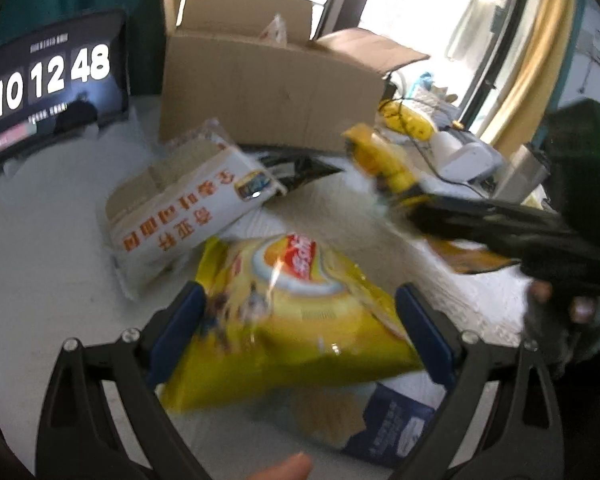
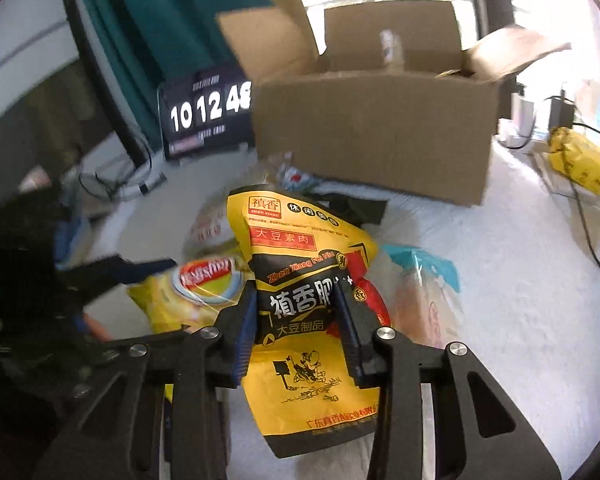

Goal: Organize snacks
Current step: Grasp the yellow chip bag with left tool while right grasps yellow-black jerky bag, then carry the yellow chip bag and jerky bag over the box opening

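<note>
Right claw (image 2: pixel 296 322): blue pads pressed on both sides of the yellow-and-black soy snack pouch (image 2: pixel 300 280), pinching it mid-body, pouch upright in centre frame. In the left wrist view that same pouch (image 1: pixel 384 160) shows right of centre, blurred.

Left claw (image 1: pixel 300 328): spread wide, yellow chip bag (image 1: pixel 296 320) between the fingers; pads sit at the bag's left and right edges, real contact can't be told through the blur. A fingertip (image 1: pixel 284 468) shows at bottom edge. In the right wrist view the left claw (image 2: pixel 140 272) is at left, chip bag (image 2: pixel 188 292) just beside it.

Outward: white cracker pack (image 1: pixel 180 216) upper left of the chip bag, touching it. Dark blue packet (image 1: pixel 396 420) under the bag's lower right corner. Clear bag with teal print (image 2: pixel 424 280) right of the pouch. All on the white table (image 1: pixel 40 260).

Open cardboard box (image 2: pixel 372 136) in the upper centre, flaps up. Clock display (image 1: pixel 52 80) upper left, reads 10 12 48.
</note>
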The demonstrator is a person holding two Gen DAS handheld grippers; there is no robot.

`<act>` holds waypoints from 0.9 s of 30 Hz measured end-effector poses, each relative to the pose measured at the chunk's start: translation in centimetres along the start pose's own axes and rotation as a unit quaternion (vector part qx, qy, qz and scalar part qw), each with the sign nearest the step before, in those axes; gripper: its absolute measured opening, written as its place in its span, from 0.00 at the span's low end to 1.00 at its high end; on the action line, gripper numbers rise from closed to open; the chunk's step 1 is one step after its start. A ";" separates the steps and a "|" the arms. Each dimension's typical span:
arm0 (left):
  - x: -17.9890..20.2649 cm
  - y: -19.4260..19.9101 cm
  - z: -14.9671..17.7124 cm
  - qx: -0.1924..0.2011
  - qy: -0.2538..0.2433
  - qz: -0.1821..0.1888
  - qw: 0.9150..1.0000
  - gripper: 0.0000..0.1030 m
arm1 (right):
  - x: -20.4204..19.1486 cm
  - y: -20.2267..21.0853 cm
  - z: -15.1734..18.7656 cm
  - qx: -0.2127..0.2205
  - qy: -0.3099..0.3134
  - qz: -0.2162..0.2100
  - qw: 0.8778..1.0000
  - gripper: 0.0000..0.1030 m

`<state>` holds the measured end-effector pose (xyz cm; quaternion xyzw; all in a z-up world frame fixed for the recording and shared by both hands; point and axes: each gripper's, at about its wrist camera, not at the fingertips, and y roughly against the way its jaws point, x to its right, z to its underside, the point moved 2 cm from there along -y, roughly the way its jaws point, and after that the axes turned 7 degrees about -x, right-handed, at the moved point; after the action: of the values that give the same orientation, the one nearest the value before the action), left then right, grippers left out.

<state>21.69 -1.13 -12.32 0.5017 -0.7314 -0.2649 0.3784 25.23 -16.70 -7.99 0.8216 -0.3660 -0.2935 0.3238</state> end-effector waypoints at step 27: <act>7.7 6.9 -2.8 0.078 -0.100 -0.027 0.992 0.57 | 2.9 9.4 -1.2 0.114 -0.015 0.023 0.993 0.38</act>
<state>18.71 -5.83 -3.17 0.5203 -0.7701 -0.2657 0.2562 23.82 -23.52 -0.89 0.8403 -0.4205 -0.2543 0.2290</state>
